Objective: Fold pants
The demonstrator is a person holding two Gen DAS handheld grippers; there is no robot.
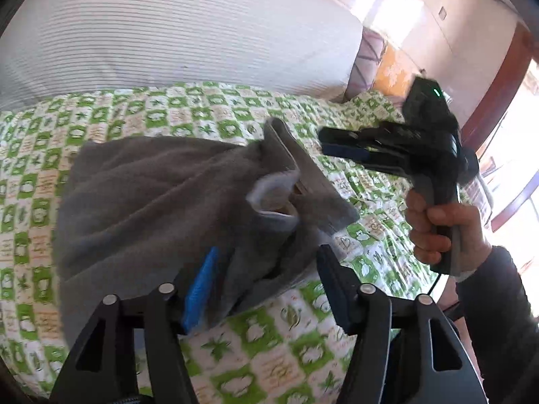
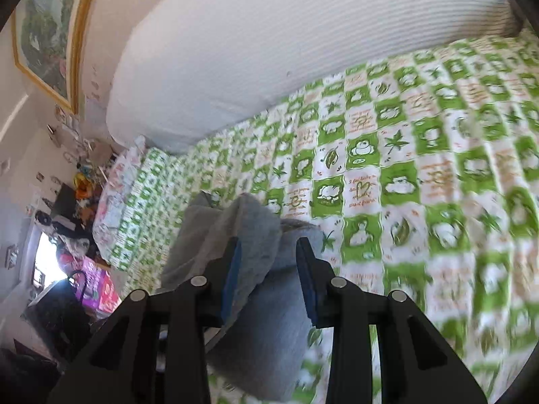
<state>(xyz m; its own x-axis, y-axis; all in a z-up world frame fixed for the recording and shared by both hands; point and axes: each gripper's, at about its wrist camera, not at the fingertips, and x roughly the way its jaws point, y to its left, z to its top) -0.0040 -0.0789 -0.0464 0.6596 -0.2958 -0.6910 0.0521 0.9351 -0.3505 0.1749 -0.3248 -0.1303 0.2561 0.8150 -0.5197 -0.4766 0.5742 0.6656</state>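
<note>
The left gripper (image 1: 266, 289) has its jaws spread, a fold of the grey pants (image 1: 161, 195) lying loosely between them against the blue pad on the left finger, with the right finger standing clear of the cloth; nothing is pinched. The right gripper (image 2: 269, 279) also has its jaws parted, grey cloth lying between and under them; the left pad touches or nearly touches the fabric, the right one is clear (so this reads as a release rather than a grip). In the left wrist view the right gripper (image 1: 340, 144) hovers just beyond the far right end of the bundle, apart from it, carried by a hand (image 1: 434, 232). The pants (image 2: 256, 286) sit as a thick, layered bundle on the green-and-white checked bedspread (image 2: 404, 175), near the near edge of the bed, with the long white bolster (image 2: 269, 33) well apart at the far side. Judging by the stacked layers, most of the folding looks done; what seems left is flattening and squaring, since the top flap is rumpled and an opening with pale lining (image 1: 269, 198) gapes at the right end. The bundle's long axis appears to run left to right across the bed, the open end pointing right.
</note>
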